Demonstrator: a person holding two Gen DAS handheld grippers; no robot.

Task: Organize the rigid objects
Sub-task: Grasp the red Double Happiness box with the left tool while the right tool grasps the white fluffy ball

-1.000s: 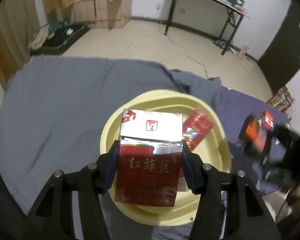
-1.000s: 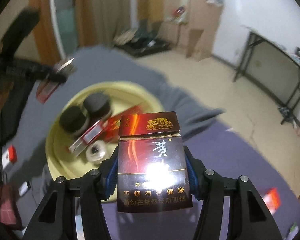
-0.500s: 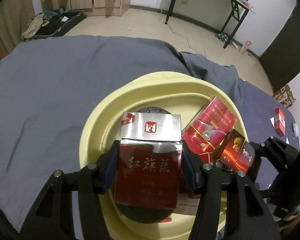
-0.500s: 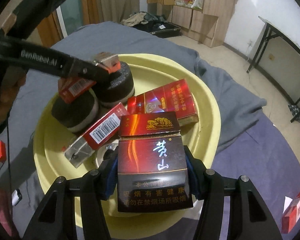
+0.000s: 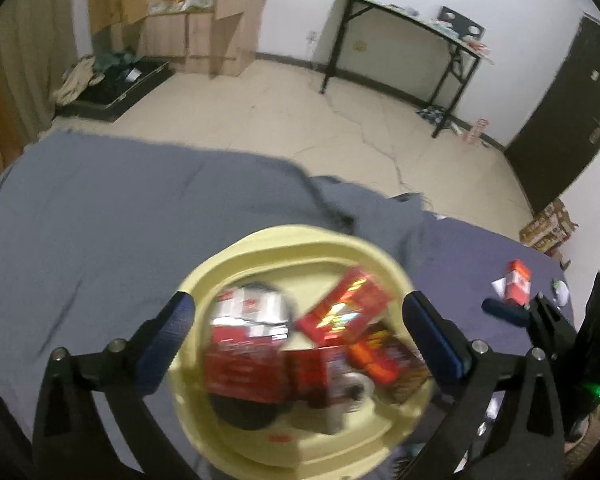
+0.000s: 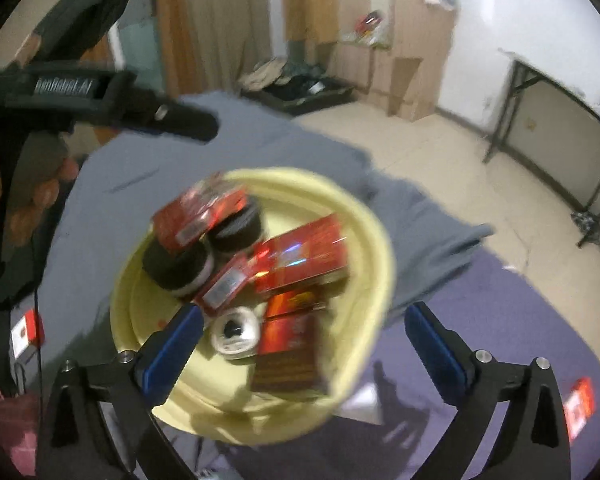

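Both grippers hang above the yellow basin, which sits on a bed covered with a grey sheet. The left gripper has just been opening; its jaws stand wide apart with nothing between the pads, and the red-and-silver cigarette pack lies below in the basin, on top of a black round jar. The right gripper has likewise just been opening and stands released, the dark red pack resting in the basin beside a small white roll. More red packs lie across the basin's middle (all blurred). One loose red pack stands on the bed near its right edge, well apart from the basin.
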